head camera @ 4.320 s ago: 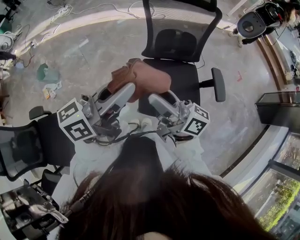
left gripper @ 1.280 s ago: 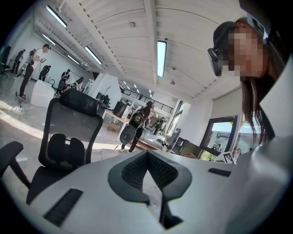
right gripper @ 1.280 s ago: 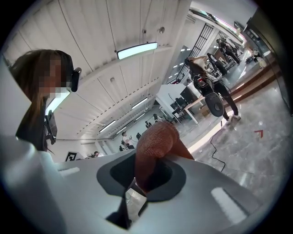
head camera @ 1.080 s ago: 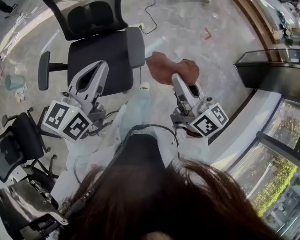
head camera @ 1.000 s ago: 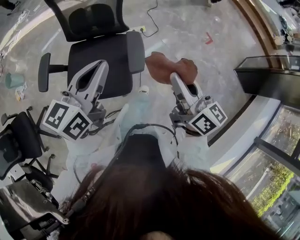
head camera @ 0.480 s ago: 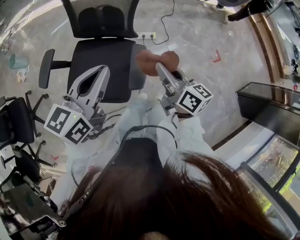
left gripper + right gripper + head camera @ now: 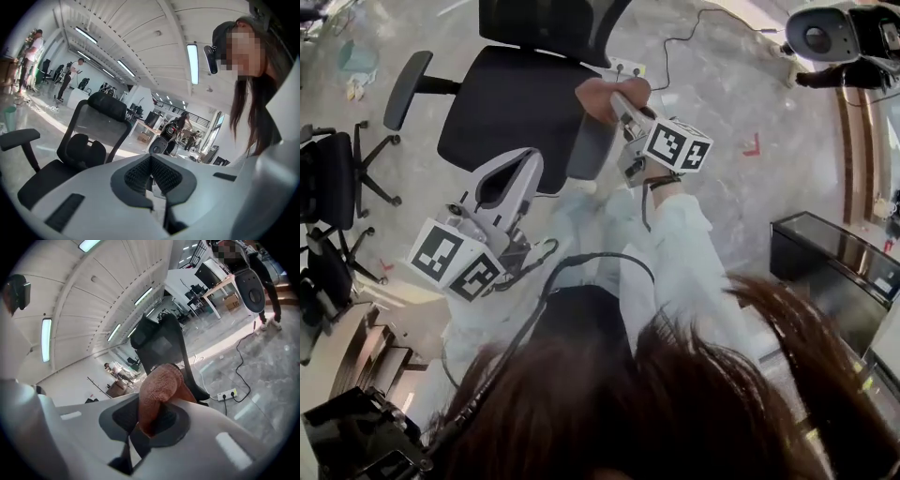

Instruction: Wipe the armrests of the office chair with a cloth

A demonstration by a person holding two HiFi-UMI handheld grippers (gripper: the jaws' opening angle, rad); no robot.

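Rust-brown cloth (image 7: 598, 94) is pinched in the right gripper (image 7: 619, 101). Its jaws press on a bunched fold, and the rest bulges out past the tips. The right arm, in a pale sleeve (image 7: 675, 234), reaches forward with the gripper pointing away and slightly down. The cloth sits at the far end of the chair's (image 7: 511, 103) grey armrest (image 7: 592, 150), on the picture's right; whether it touches cannot be told. The left gripper (image 7: 523, 159) is held nearer the body, just beside the seat's front edge. Its jaws are pressed together with nothing between them, and it points toward the chair. The other armrest (image 7: 405, 80) is well apart from both grippers. Behind the chair a power strip (image 7: 228, 393) lies on the marbled floor (image 7: 741, 216), with a cable (image 7: 238, 363) running off it. More chairs (image 7: 328, 178) stand at left and a dark glass-topped case (image 7: 830, 248) at right.
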